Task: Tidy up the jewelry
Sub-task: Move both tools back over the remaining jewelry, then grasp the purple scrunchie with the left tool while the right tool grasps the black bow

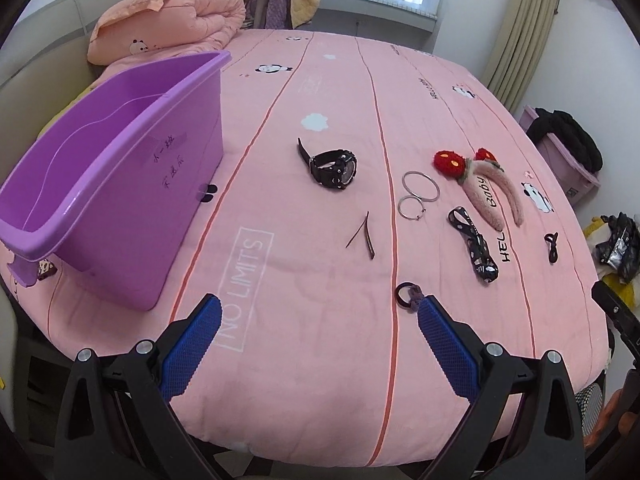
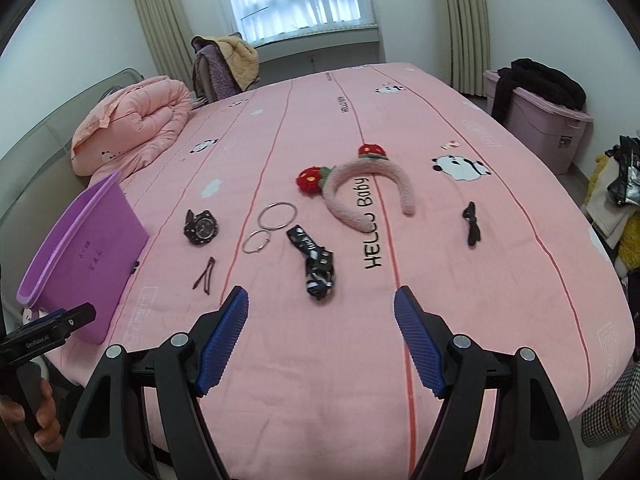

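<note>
Jewelry lies spread on a pink bedsheet (image 1: 320, 340). A black watch (image 1: 334, 167) (image 2: 201, 227) lies mid-bed, with two silver hoops (image 1: 418, 192) (image 2: 269, 224) to its right. There are also a pink headband with red strawberries (image 1: 480, 184) (image 2: 360, 184), a black patterned scrunchie band (image 1: 476, 250) (image 2: 314, 264), a brown hair clip (image 1: 364, 236) (image 2: 206, 276), a small black bow (image 1: 552, 246) (image 2: 472, 224) and a dark hair tie (image 1: 408, 294). A purple bin (image 1: 108, 184) (image 2: 80, 256) stands at the left. My left gripper (image 1: 320, 312) and right gripper (image 2: 322, 300) hover open and hold nothing.
A folded pink quilt (image 1: 168, 20) lies at the bed's far left corner. A chair draped with clothes (image 2: 224, 64) stands behind the bed. A lilac storage box (image 2: 548, 128) with black clothing stands on the floor at the right. A hand (image 2: 44, 412) holds the other gripper's handle.
</note>
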The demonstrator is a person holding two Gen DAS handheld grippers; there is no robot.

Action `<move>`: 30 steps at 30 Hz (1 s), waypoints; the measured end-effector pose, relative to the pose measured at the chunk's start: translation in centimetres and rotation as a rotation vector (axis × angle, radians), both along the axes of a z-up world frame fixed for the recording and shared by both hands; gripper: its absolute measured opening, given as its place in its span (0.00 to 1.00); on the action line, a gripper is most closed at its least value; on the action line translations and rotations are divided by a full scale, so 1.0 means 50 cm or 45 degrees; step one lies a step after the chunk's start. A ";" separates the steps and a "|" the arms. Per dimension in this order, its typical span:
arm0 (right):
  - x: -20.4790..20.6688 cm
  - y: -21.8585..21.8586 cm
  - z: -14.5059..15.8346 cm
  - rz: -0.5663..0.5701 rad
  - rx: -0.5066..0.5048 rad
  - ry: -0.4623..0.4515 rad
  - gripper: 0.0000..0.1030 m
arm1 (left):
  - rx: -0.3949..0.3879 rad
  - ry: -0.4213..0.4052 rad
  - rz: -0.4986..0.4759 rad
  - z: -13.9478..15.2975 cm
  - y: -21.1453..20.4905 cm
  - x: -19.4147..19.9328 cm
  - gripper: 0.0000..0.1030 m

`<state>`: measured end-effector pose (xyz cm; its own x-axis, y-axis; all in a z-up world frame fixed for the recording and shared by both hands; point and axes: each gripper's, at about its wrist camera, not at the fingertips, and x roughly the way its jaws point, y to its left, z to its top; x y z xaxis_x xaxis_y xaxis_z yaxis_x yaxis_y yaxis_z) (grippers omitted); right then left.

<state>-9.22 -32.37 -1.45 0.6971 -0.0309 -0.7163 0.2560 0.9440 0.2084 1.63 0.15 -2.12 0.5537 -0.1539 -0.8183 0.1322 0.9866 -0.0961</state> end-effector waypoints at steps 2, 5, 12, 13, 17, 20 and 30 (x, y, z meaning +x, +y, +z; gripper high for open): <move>-0.004 -0.023 -0.007 -0.030 -0.002 0.002 0.70 | -0.012 0.013 0.007 -0.009 -0.010 0.009 0.94; -0.003 -0.054 -0.021 -0.068 -0.004 0.016 0.70 | -0.022 0.039 0.013 -0.025 -0.026 0.024 0.94; 0.013 -0.116 -0.057 -0.116 -0.034 0.051 0.70 | -0.008 0.074 0.005 -0.068 -0.072 0.046 0.94; 0.017 -0.124 -0.063 -0.121 -0.032 0.057 0.70 | -0.003 0.079 0.006 -0.074 -0.077 0.049 0.94; 0.027 -0.155 -0.084 -0.146 -0.042 0.075 0.70 | 0.003 0.117 -0.001 -0.103 -0.096 0.062 0.94; 0.036 -0.181 -0.104 -0.162 -0.037 0.097 0.70 | 0.005 0.157 -0.013 -0.128 -0.118 0.067 0.94; 0.087 -0.250 -0.163 -0.195 -0.027 0.133 0.70 | 0.008 0.257 -0.032 -0.207 -0.189 0.081 0.94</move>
<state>-4.88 -44.88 -9.60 0.6049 -0.1466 -0.7827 0.4161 0.8963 0.1537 5.67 -9.31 -12.46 0.3743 -0.1603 -0.9134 0.1354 0.9838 -0.1172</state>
